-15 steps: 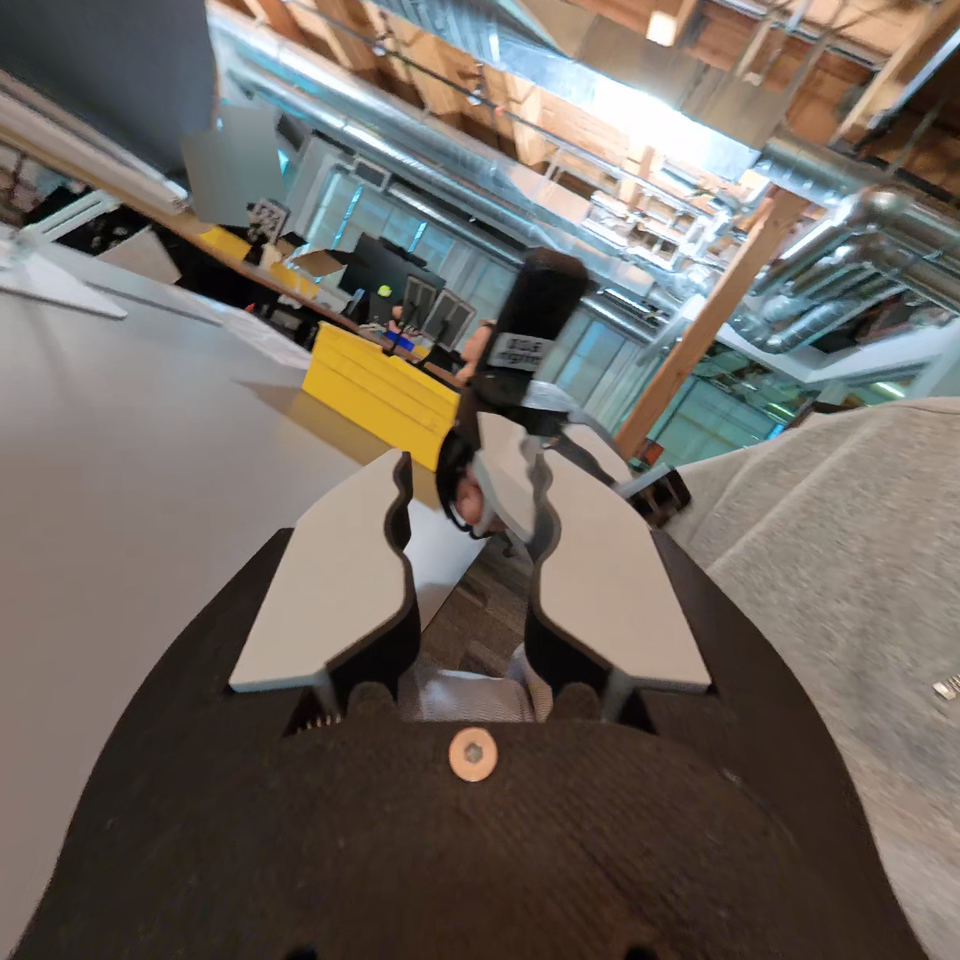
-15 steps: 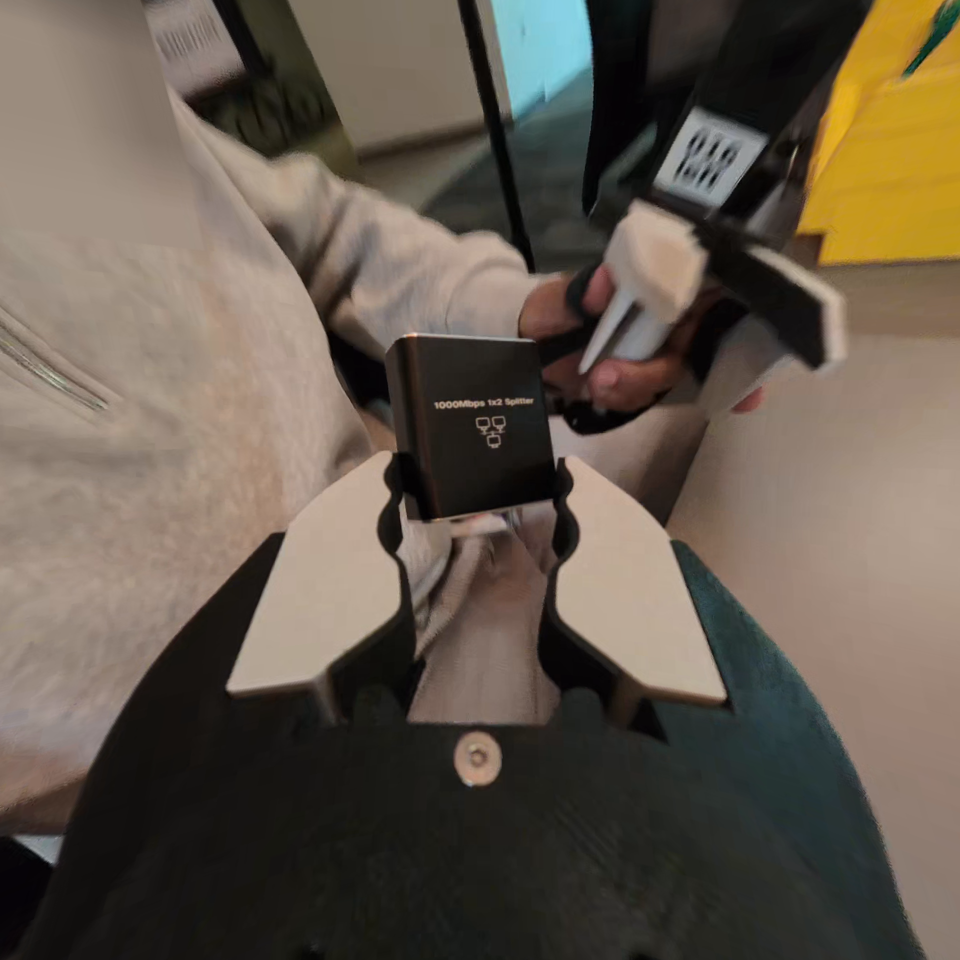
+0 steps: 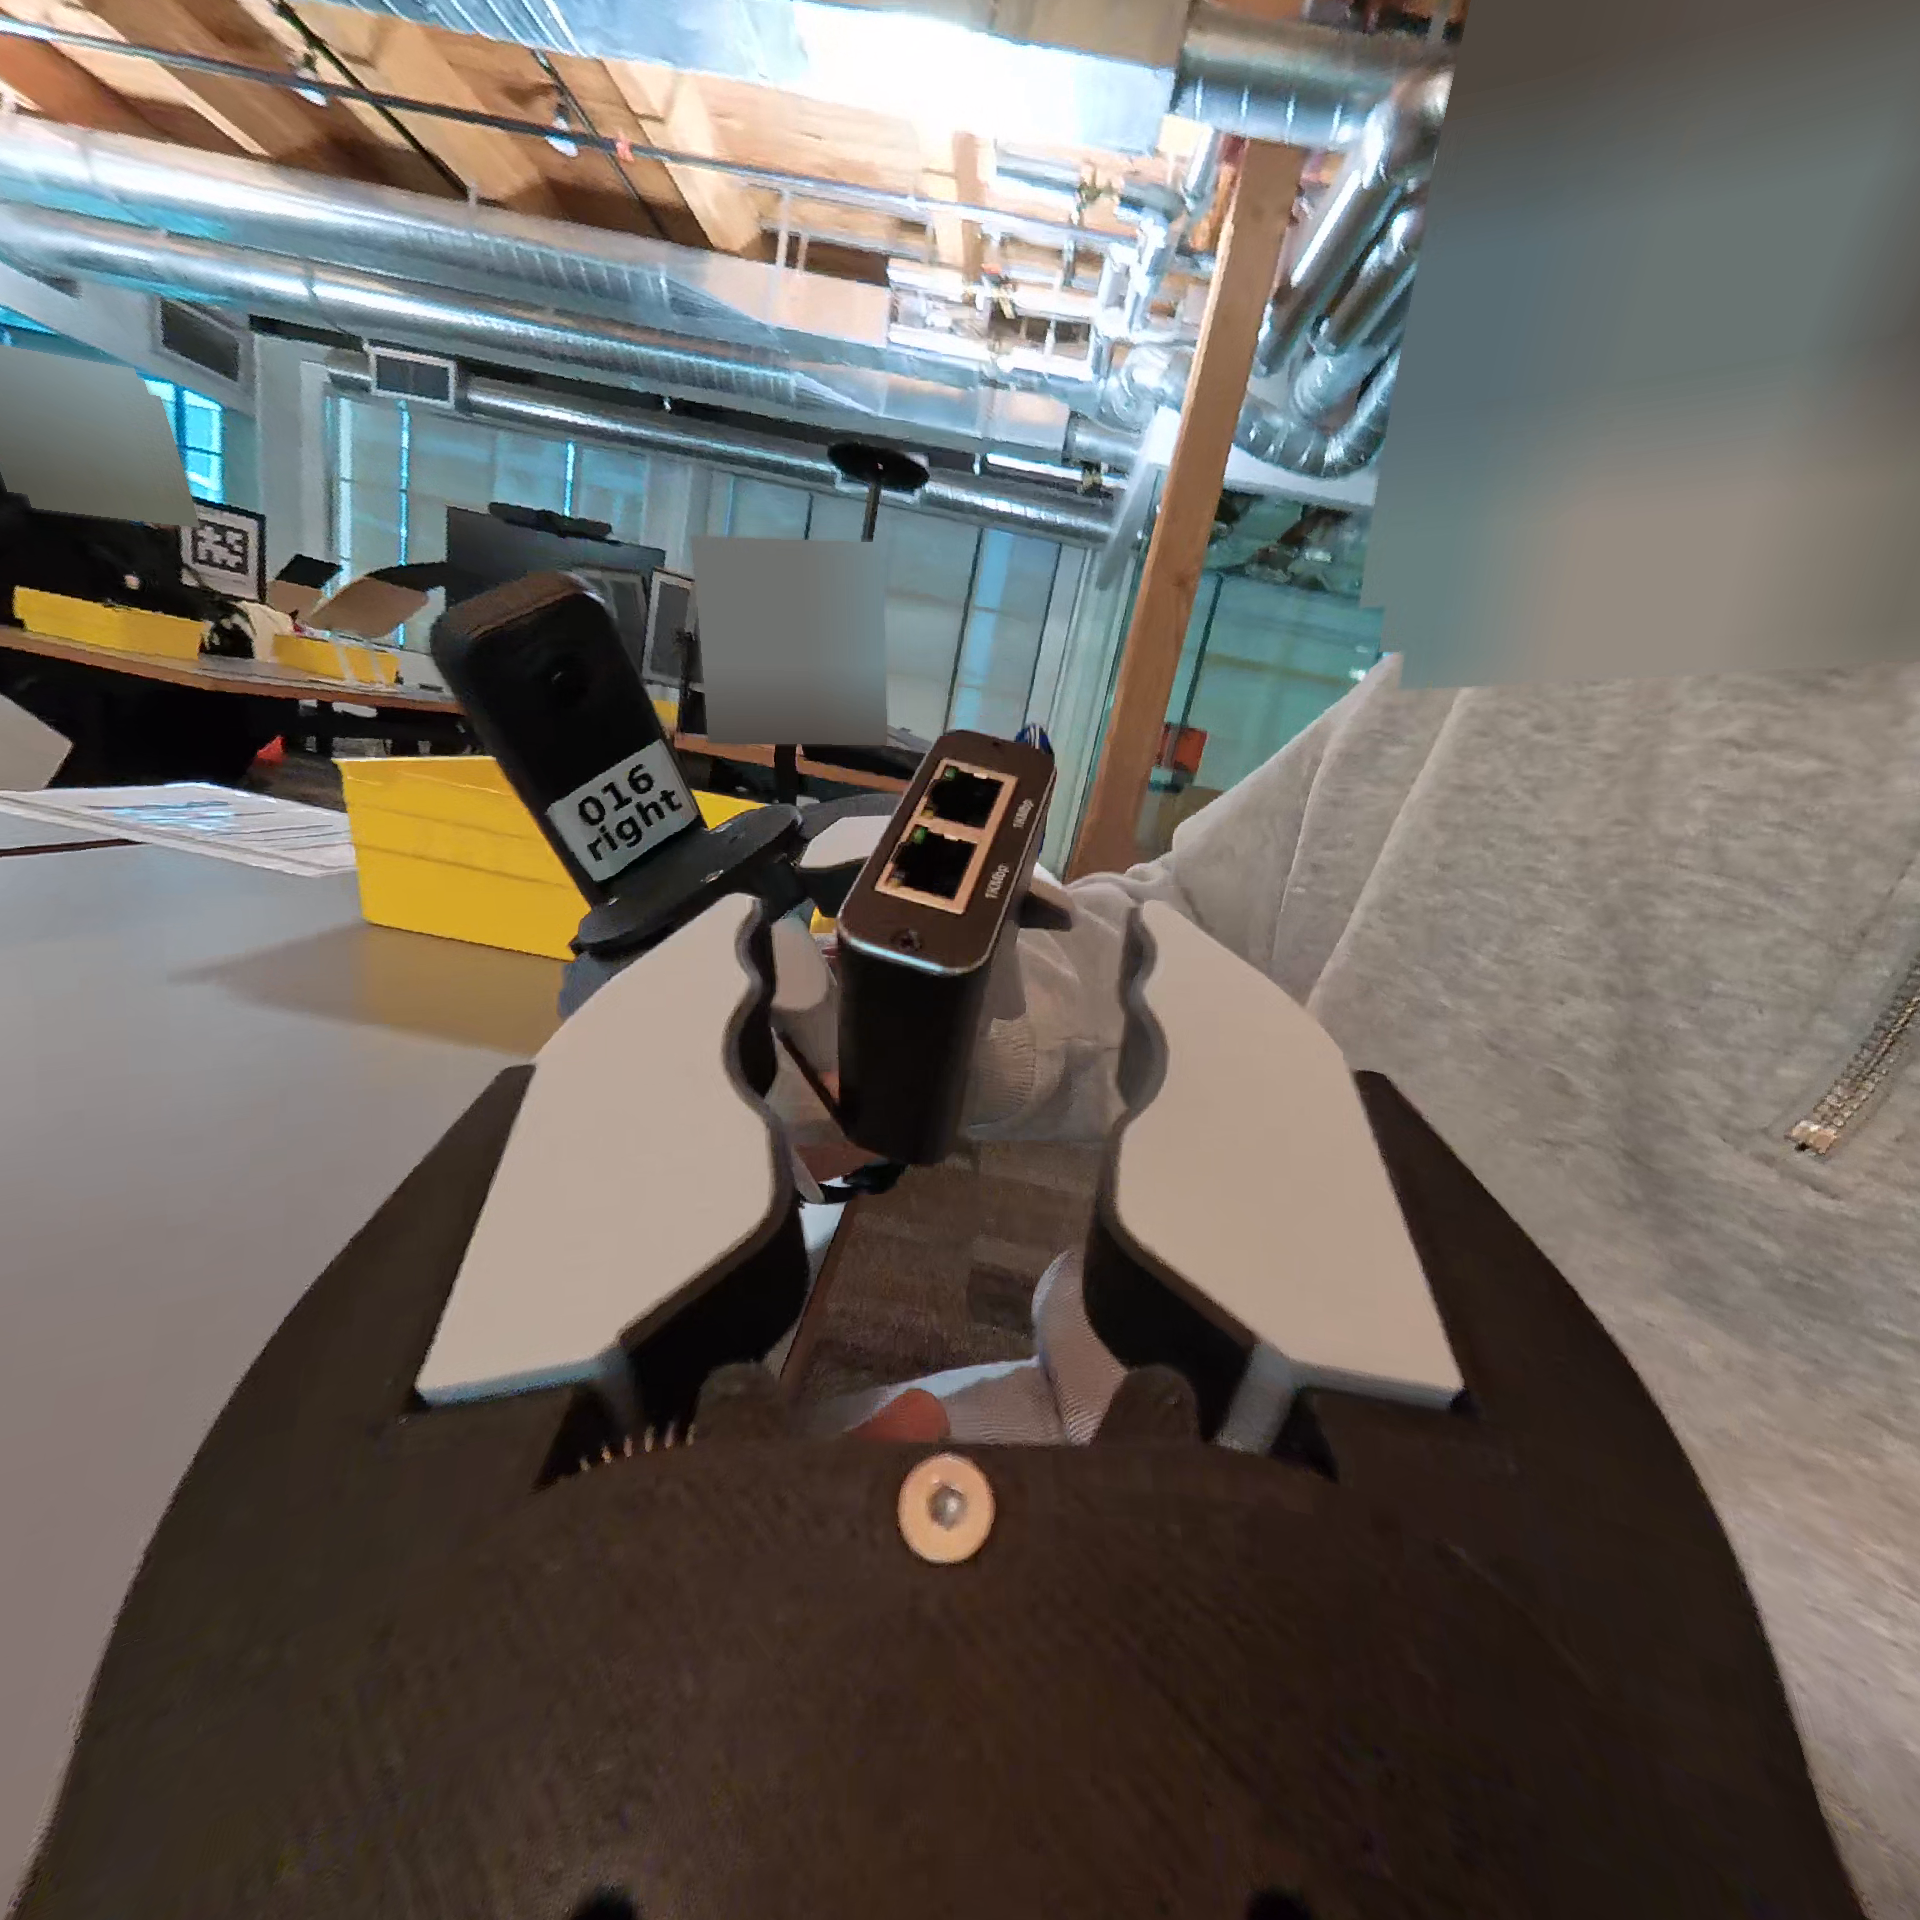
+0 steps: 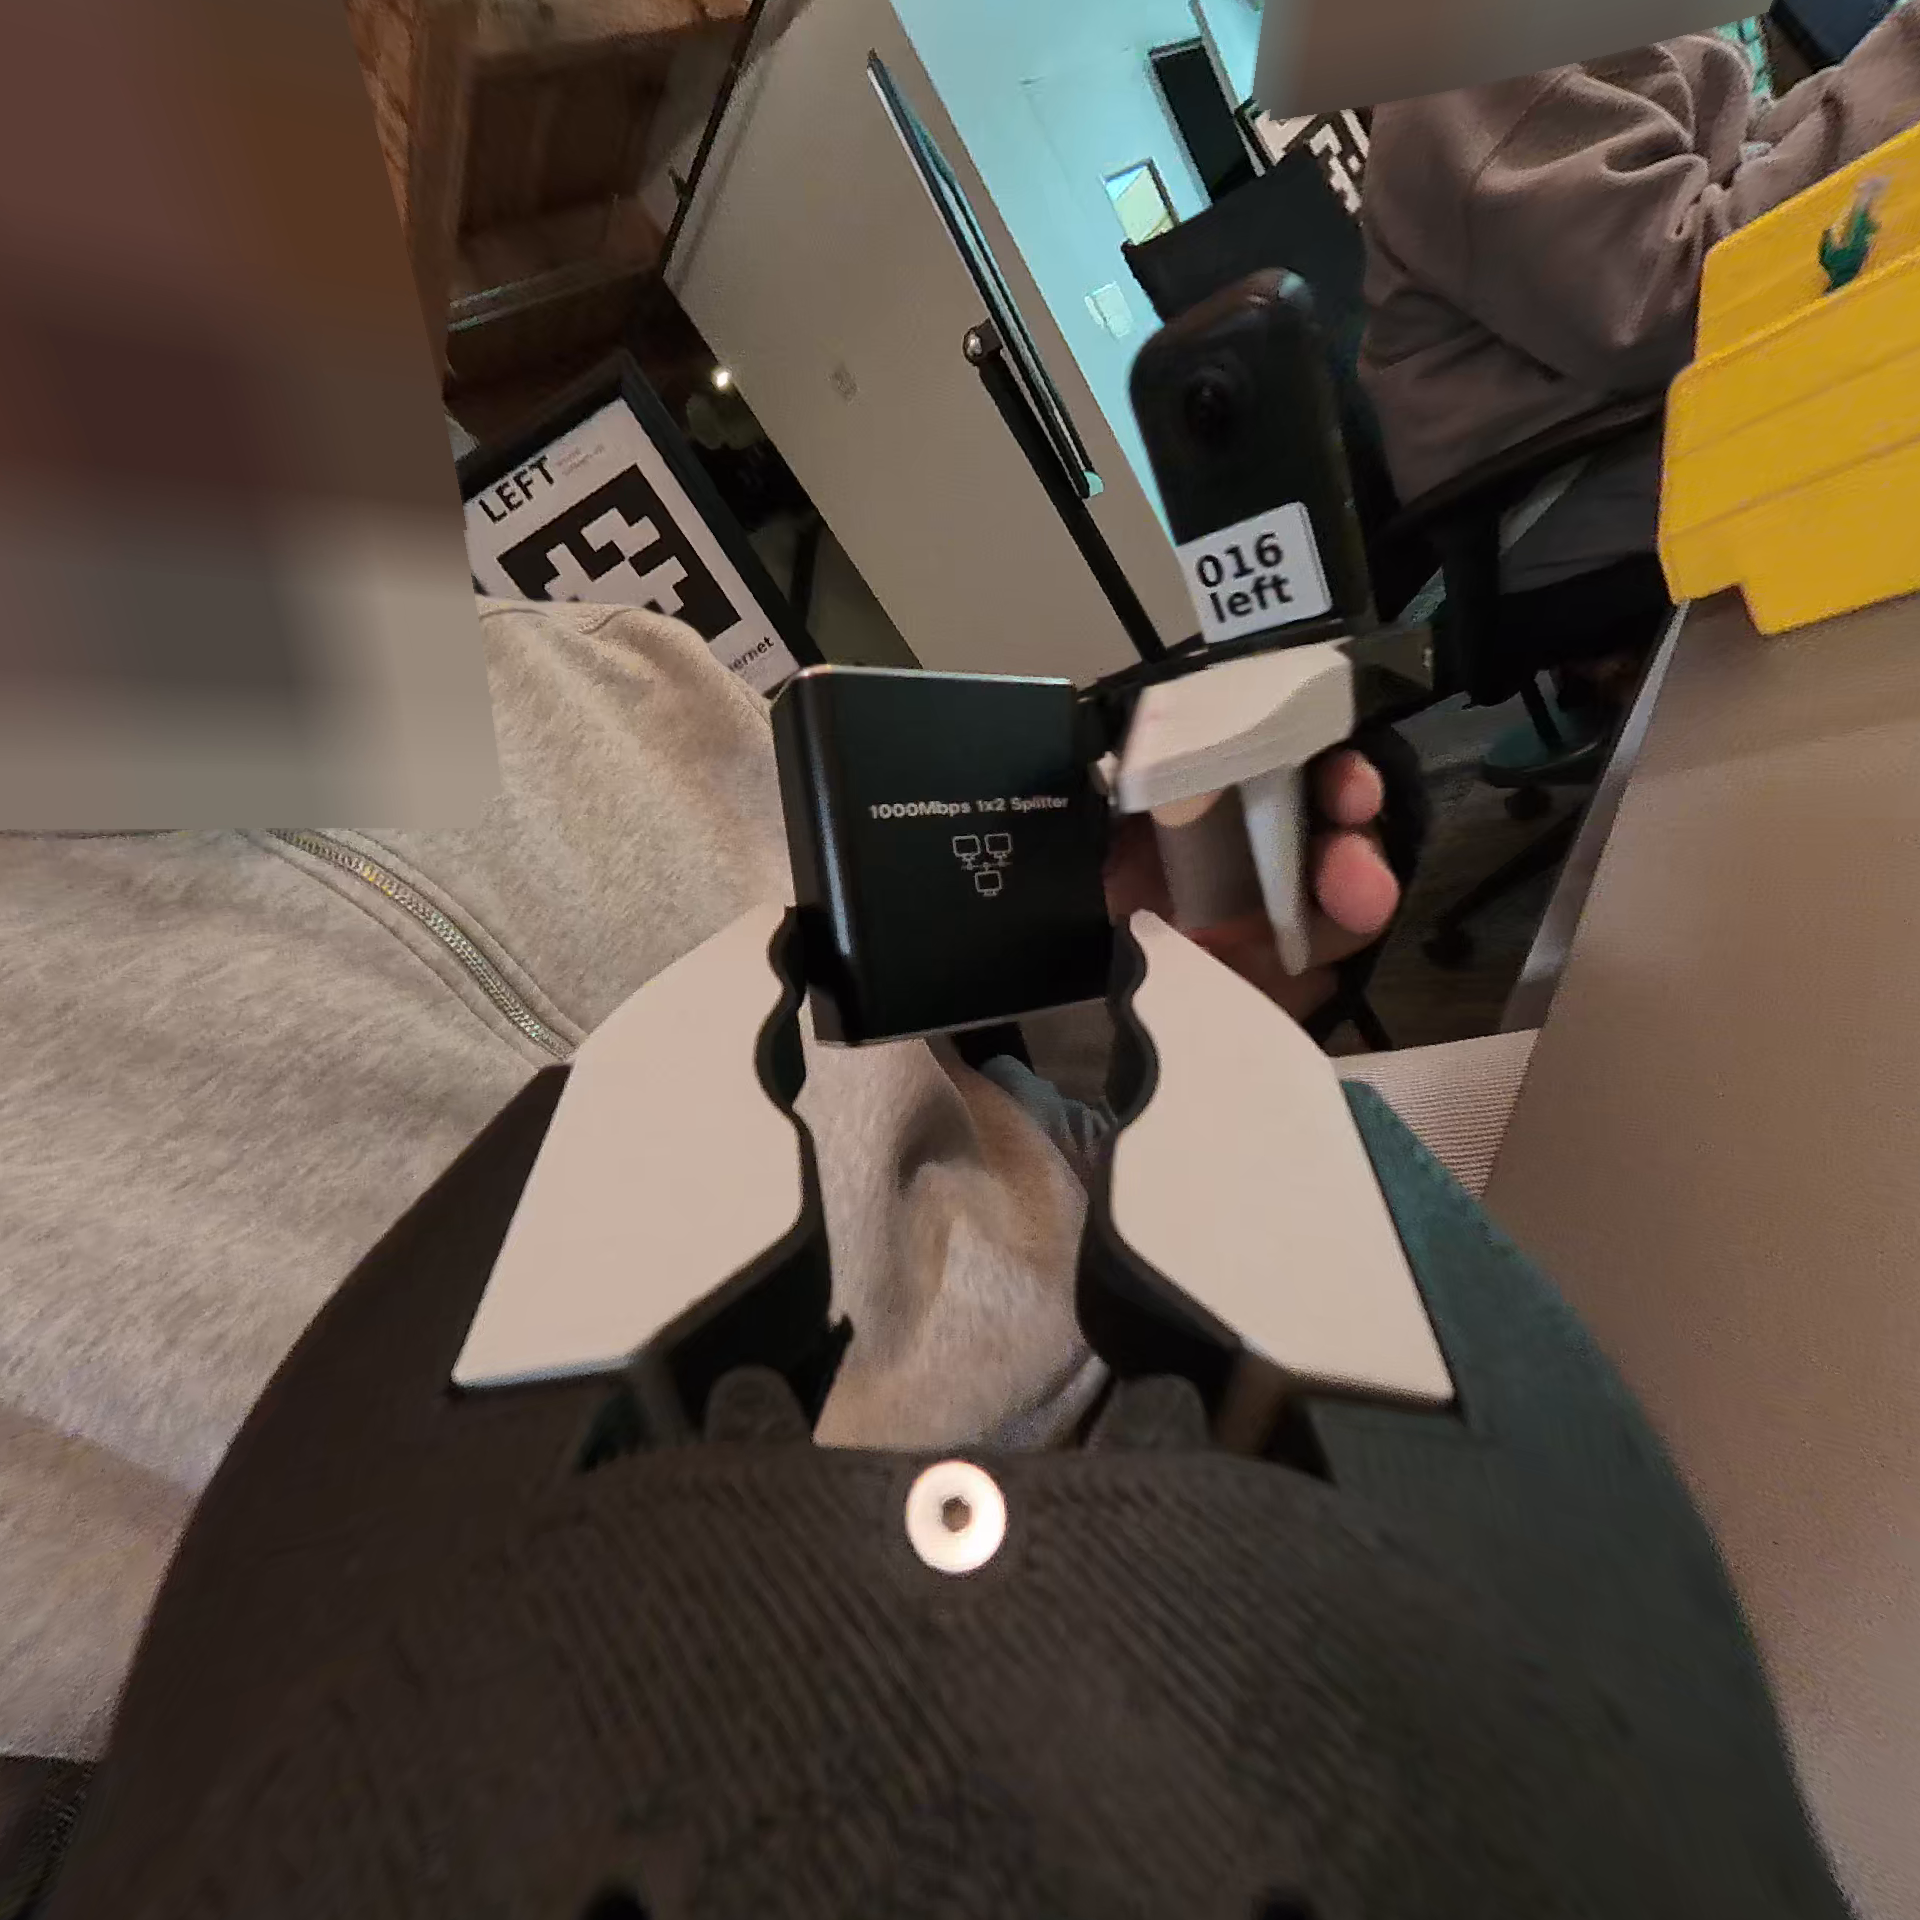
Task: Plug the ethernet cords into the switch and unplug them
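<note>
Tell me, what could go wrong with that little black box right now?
The right gripper pinches only the bottom end of the switch, held in the air off the table, so it might slip or twist. The open left gripper is close to it and might bump it. No cords show yet; both ports are empty.

The switch (image 4: 951, 852) sits between the right gripper (image 4: 956, 982) fingertips (2 ports stacked), left gripper (image 4: 1231, 743) at 3 o'clock.

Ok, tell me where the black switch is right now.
The black switch sits clamped in the right gripper, held in the air in front of the person's grey sweatshirt. In the left wrist view it faces the open left gripper.
</note>
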The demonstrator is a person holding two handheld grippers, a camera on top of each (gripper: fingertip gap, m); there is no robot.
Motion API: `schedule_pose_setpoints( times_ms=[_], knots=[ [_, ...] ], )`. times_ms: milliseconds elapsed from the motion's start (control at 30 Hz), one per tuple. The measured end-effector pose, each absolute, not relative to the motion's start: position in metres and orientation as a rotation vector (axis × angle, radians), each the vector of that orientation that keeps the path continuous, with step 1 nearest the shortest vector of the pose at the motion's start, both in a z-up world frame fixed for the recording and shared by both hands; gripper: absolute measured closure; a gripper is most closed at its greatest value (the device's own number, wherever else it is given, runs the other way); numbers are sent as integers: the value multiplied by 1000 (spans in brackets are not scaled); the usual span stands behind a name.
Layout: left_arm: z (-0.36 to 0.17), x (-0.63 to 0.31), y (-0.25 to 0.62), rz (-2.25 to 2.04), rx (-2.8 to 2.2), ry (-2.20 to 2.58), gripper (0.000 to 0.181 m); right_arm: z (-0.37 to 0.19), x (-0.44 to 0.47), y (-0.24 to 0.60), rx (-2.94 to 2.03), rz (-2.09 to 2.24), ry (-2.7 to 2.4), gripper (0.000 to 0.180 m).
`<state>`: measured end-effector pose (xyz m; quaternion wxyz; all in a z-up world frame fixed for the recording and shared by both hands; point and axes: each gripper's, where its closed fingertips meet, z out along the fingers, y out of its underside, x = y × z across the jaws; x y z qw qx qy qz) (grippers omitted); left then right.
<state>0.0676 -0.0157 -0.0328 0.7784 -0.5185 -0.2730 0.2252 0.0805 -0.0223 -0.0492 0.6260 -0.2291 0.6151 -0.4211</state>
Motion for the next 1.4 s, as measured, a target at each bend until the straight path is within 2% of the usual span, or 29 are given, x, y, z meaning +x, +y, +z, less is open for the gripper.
schedule_pose_setpoints(
  times_ms=[67, 100, 233, 267, 333, 467, 667, 767, 867, 1400],
  knots=[
    [-39, 62, -5, 492, -1195, -568, 145, -47, 81, -20, -477, -963, 1379, 123],
    [-40, 59, -2, 494, -1217, -561, 152, -45, 80, -18, -457, -968, 1357, 123],
    [-44, 42, -6, 486, -1233, -601, 157, -42, 60, -19, -331, -1100, 1359, 127],
    [-45, 36, -11, 496, -1232, -627, 157, -43, 50, -20, -297, -1154, 1373, 137],
    [-45, 26, -21, 502, -1216, -668, 157, -53, 29, -22, -232, -1241, 1455, 143],
    [-62, 0, -41, 585, -1299, -826, 156, -76, -19, -26, -158, -1507, 1775, 137],
    [-91, -17, -18, 673, -1596, -795, 157, -67, -31, -12, -409, -1913, 2044, 138],
    [-96, -15, -1, 679, -1680, -729, 157, -70, -17, -10, -543, -1951, 2106, 141],
    [-100, -14, 0, 694, -1714, -719, 156, -72, -7, -9, -641, -1947, 2123, 153],
    [-84, -7, -13, 624, -1532, -743, 157, -82, -11, -17, -530, -1800, 2041, 154]
  ],
)
